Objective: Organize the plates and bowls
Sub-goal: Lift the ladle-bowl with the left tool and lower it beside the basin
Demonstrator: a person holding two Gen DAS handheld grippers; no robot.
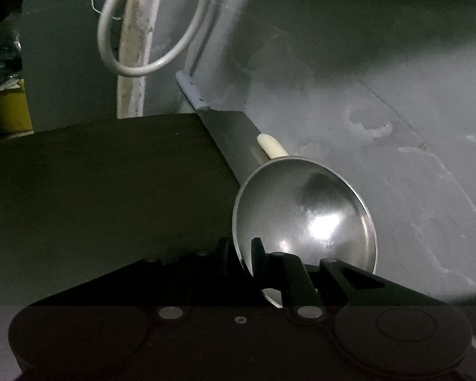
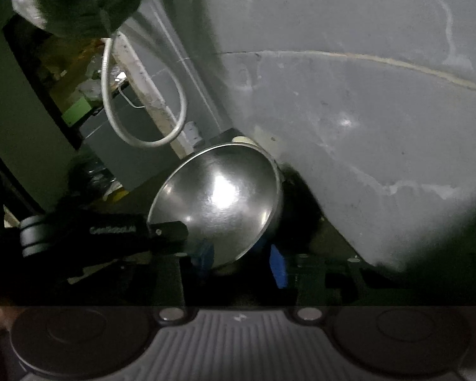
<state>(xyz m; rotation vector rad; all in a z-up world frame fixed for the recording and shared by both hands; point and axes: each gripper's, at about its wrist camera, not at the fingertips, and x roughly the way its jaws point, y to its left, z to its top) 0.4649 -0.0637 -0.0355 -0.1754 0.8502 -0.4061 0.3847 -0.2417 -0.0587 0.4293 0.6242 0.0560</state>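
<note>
- The left gripper pinches the rim of the shiny bowl.
- The right gripper is spread apart, grasping nothing.
- The bowl is not put away yet; it looks too dark to spot any plates.

The room is dim, lit by a patch of brightness on the right of a rough grey wall, whose plaster shows pale blotches and a thin curved crack. A dark worktop meets this wall. In the corner stands a stained whitish pipe, with a loop of white cable hanging across it. Farther left sit a yellow container and dark crumpled plastic, with something green on a cluttered shelf beyond.
</note>
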